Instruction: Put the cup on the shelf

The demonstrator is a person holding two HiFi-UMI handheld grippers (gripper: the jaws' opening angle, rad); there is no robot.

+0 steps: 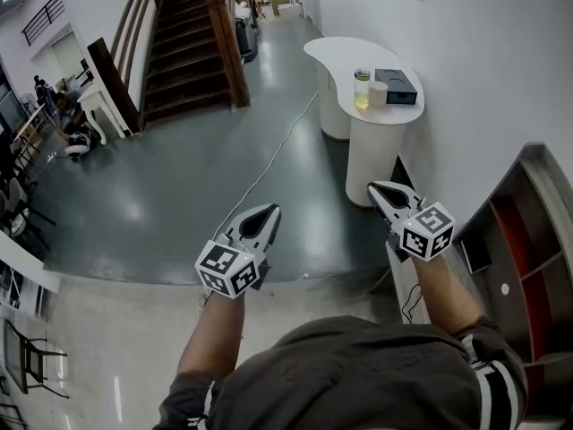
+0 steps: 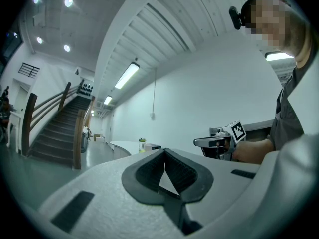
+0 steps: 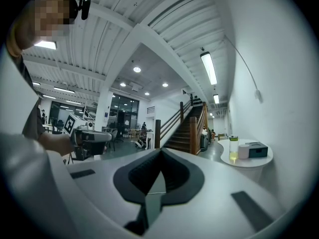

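A small white cup (image 1: 378, 93) stands on a white curved table (image 1: 345, 54), between a clear jar of yellow liquid (image 1: 362, 89) and a dark box (image 1: 397, 84). The right gripper view shows the cup (image 3: 243, 151) far off to the right. A dark shelf unit with red panels (image 1: 524, 231) stands against the wall at the right. My left gripper (image 1: 271, 210) and right gripper (image 1: 374, 187) hang side by side over the floor, well short of the table. Both are shut and hold nothing, and their pads meet in the left gripper view (image 2: 164, 152) and the right gripper view (image 3: 160, 151).
A wooden staircase (image 1: 183, 43) rises at the back left. A cable (image 1: 277, 150) runs across the grey floor towards the table. People sit by a white desk (image 1: 98, 101) at the far left. A black chair (image 1: 27, 356) stands at the lower left.
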